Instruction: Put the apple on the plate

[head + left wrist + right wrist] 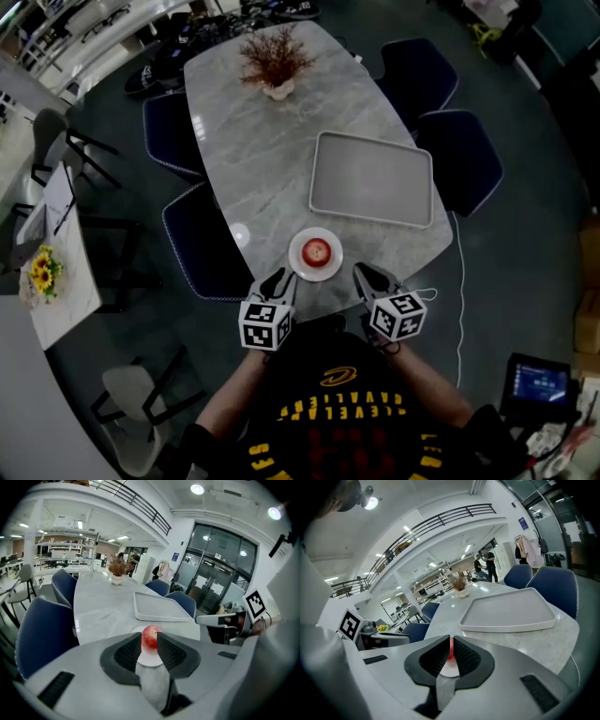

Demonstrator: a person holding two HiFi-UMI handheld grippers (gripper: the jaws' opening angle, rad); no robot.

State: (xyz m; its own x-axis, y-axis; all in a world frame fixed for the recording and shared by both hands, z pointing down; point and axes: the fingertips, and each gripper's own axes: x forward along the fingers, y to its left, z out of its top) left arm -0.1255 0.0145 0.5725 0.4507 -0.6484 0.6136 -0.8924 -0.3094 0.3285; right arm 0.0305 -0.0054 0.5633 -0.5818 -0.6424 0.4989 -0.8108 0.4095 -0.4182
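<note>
The apple (317,251) already sits upright in the middle of the small white plate (296,246), stem dimple up, with white rim showing all round it. The plate stands on the marble surface (253,159) close to the near edge, just in front of the person

The left gripper (277,278) hangs just beside the plate on its left and the right gripper (366,274) on its right, both over the surface's edge and angled down toward the plate. Neither one touches the apple or the plate. In the left gripper view the jaws stand spread with nothing between the pads; the apple shows through the gap but lies beyond the tips. In the right gripper view the jaws are drawn close, leaving a thin slit through which a strip of red shows, and they pinch nothing

Judged from how things lie, the placing looks done, so the step in hand is to leave the result alone. The plate is light and near the edge, and a round apple rolls easily, so any move is best kept away from the rim, with the jaw tips above plate height and no sweep across it. If the apple needs re-seating, the left gripper is the better choice, since its jaws are already wide enough

Further off lie an empty grey tray (372,178) and a pot of dried red twigs (277,61); dark blue chairs (202,248) ring the surface
</note>
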